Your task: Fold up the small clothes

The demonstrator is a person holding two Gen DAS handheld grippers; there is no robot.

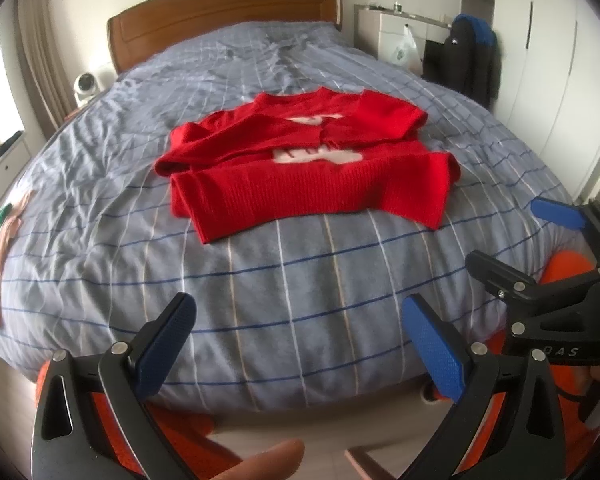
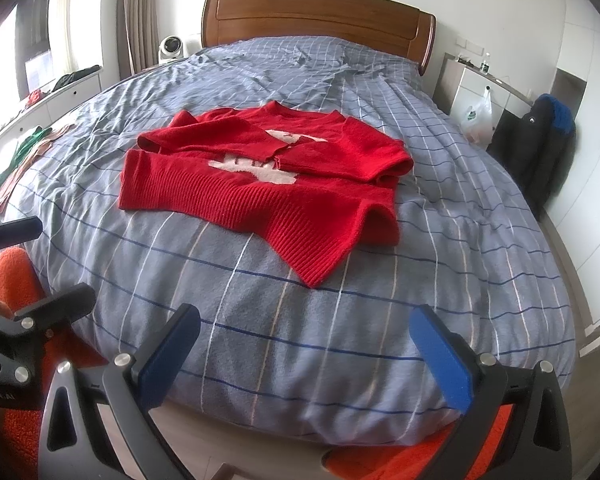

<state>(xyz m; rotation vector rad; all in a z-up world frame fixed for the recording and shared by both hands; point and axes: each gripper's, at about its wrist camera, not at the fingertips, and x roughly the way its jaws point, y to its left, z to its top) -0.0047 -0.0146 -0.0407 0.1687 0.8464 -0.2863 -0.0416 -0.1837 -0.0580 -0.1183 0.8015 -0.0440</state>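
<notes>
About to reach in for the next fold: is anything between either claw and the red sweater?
Nothing visible. Only bare striped duvet lies between the open left claw, the open right claw and the red sweater. The other clothes sit off at the bed's left edge.

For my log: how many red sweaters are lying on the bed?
1. The red sweater lies mid-bed on the checked duvet, its sleeves folded across the front. Another may hide beneath it.
</notes>
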